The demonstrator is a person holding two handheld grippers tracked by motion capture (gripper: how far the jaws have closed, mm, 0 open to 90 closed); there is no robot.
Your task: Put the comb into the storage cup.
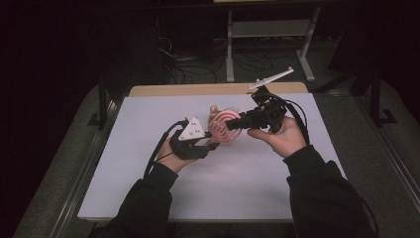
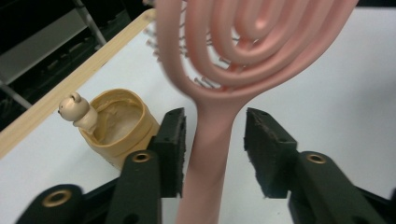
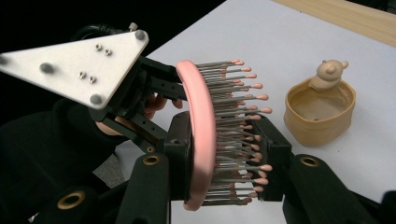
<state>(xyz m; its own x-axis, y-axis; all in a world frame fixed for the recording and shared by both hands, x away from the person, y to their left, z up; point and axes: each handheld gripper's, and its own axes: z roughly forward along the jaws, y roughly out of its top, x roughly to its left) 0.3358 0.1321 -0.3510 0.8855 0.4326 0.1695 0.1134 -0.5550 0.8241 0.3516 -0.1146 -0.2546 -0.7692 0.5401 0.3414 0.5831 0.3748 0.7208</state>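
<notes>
While the pink hairbrush (image 1: 224, 128) hangs above the white table (image 1: 148, 198), just above the middle of the high view, it sits between the two grippers, lifted clear of the tabletop. Its head is a set of looping pink rings, and thin metal bristles with pink tips stand out from one face. The right gripper (image 3: 224, 154) is clamped on the head: in the right gripper view one pad presses the smooth pink back and the other pad sits against the bristle tips, so the brush is squeezed edge-on between them. The left gripper (image 2: 214, 140) straddles the handle. In the left gripper view the pink handle (image 2: 208, 154) runs up the middle of the frame, with the left pad touching or almost touching it and the right pad standing off with a clear gap, so these jaws are apart and not gripping. In the high view the left gripper (image 1: 210, 144) lies at the lower left of the brush, with its grey three-cornered plate on top, and the right gripper (image 1: 233, 125) comes in from the right. Behind the brush, toward the upper middle of the high view, a small tan cup (image 1: 214, 111) with a bear figure on its rim stands on the table, near the brush and apart from it.
</notes>
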